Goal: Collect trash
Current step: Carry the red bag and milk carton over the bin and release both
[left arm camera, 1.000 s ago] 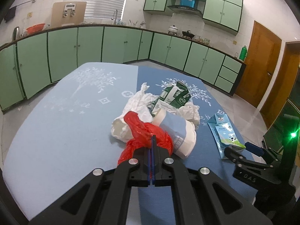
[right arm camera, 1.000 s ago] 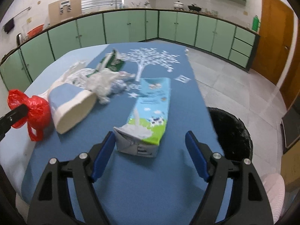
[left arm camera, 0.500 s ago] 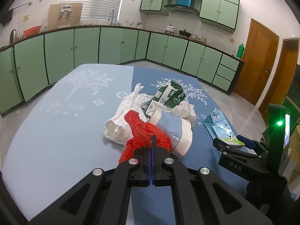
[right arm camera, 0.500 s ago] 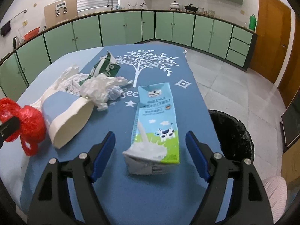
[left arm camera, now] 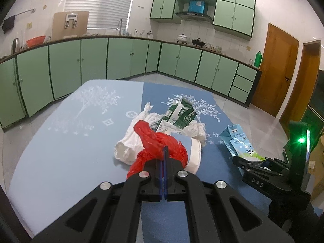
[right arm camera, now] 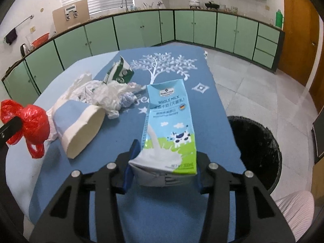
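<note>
My left gripper (left arm camera: 163,151) is shut on a crumpled red plastic bag (left arm camera: 156,143), also seen at the left of the right wrist view (right arm camera: 26,121). My right gripper (right arm camera: 164,158) is closed on the base of a blue whole-milk carton (right arm camera: 170,125), which shows at the right in the left wrist view (left arm camera: 239,141). A blue-and-white paper cup (right arm camera: 81,125) lies on its side behind the red bag, beside crumpled white plastic (right arm camera: 109,93) and a green carton (right arm camera: 119,70). A black trash bin (right arm camera: 255,143) stands on the floor right of the table.
The trash sits on a table with a blue cloth (right arm camera: 162,212) printed with white trees. Green kitchen cabinets (left arm camera: 131,56) run along the far walls. A wooden door (left arm camera: 277,70) is at the right. Grey tiled floor (right arm camera: 253,85) surrounds the table.
My right gripper has moved forward around the milk carton and closed on its base. My left gripper has stayed shut on the red bag.
</note>
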Motion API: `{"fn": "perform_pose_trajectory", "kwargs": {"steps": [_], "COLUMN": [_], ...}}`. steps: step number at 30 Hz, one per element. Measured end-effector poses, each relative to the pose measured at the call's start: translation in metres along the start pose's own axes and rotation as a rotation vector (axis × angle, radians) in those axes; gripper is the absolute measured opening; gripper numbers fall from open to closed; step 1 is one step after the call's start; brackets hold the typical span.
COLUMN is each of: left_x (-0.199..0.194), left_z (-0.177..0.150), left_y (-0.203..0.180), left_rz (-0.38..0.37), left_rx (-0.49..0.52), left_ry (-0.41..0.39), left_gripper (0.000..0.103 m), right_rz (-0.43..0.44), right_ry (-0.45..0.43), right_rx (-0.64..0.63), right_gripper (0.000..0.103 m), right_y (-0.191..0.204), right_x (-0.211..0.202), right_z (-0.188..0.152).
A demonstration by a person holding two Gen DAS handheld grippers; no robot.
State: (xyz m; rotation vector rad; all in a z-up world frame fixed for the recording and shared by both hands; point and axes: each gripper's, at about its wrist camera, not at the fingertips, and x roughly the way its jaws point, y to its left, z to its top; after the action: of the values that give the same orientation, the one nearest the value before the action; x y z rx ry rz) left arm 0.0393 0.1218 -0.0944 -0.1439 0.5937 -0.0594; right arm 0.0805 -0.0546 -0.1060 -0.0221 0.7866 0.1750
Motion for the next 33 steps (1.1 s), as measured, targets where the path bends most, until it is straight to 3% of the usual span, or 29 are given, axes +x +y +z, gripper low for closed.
{"fn": "perform_pose_trajectory", "kwargs": {"steps": [16,33], "left_x": [-0.008,0.018], "left_z": [0.032,0.052], "left_y": [-0.036,-0.106], "left_rz": [-0.081,-0.204], "left_rx": [0.05,0.126], "left_ry": [-0.059,-0.058], "left_gripper": [0.001,0.001], "right_rz": [0.01,-0.055], "right_ry": [-0.145,-0.2], "right_rx": [-0.004,0.058], "right_gripper": [0.044,0.044], "right_y": [-0.017,-0.072], "right_x": [-0.062,-0.09], "right_z": [0.036,0.048]}}
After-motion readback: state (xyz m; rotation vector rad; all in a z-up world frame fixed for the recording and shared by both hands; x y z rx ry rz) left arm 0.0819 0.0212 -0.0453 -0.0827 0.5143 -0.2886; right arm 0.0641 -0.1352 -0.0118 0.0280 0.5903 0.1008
